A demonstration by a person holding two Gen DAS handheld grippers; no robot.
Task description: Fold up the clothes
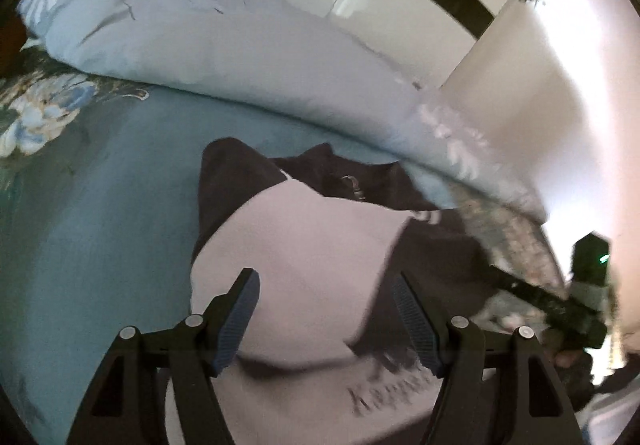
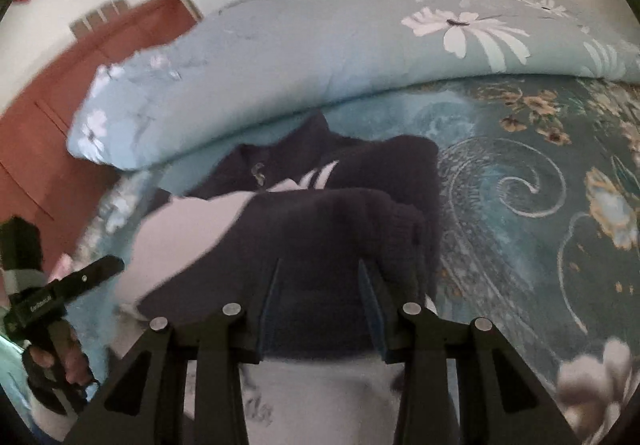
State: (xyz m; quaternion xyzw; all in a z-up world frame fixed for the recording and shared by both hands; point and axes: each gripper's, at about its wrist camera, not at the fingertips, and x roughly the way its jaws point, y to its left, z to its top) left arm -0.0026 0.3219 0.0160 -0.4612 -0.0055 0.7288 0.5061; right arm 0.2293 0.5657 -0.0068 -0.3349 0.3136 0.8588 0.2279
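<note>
A dark and white garment point(image 1: 304, 229) lies part-folded on the floral bedsheet point(image 1: 100, 205), near a rolled blue quilt point(image 1: 240, 57); the left gripper point(image 1: 326, 321) hangs wide above it, empty; the right gripper point(image 2: 320, 305) stands half-parted over dark cloth, nothing pinched.

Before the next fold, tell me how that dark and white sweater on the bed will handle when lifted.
The sweater will probably drape limp, since it already lies in soft rumpled folds. Its thick knit suggests some weight, so unheld parts would likely sag. It should not slide much on the bedspread, and the ribbed fingers ought to hold it.
</note>
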